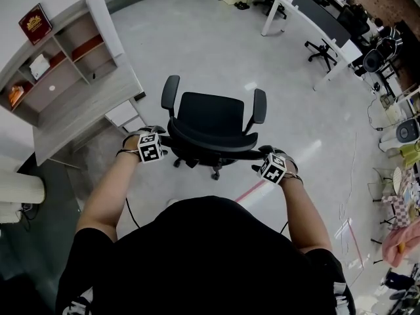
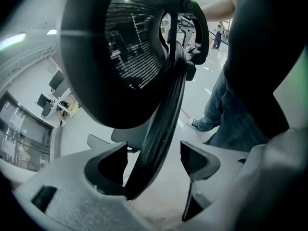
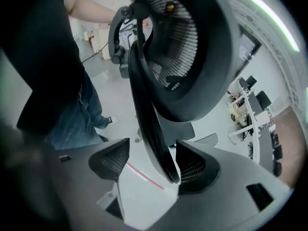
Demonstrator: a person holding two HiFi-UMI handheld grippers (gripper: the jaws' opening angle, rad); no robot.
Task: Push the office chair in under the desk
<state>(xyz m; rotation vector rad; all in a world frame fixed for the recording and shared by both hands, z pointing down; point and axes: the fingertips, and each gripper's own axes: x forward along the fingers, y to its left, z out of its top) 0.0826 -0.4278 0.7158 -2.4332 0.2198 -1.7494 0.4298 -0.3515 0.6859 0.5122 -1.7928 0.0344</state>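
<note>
Straddling the office chair backrest (image 1: 210, 141) with jaws apart, the left gripper (image 2: 154, 160) and right gripper (image 3: 153, 160) likely must clamp it, then push toward the left desk (image 1: 79, 107).

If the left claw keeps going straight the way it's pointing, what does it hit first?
The backrest rim of the office chair: it already runs between the left claw's open jaws, so going on would likely seat it deeper.
</note>
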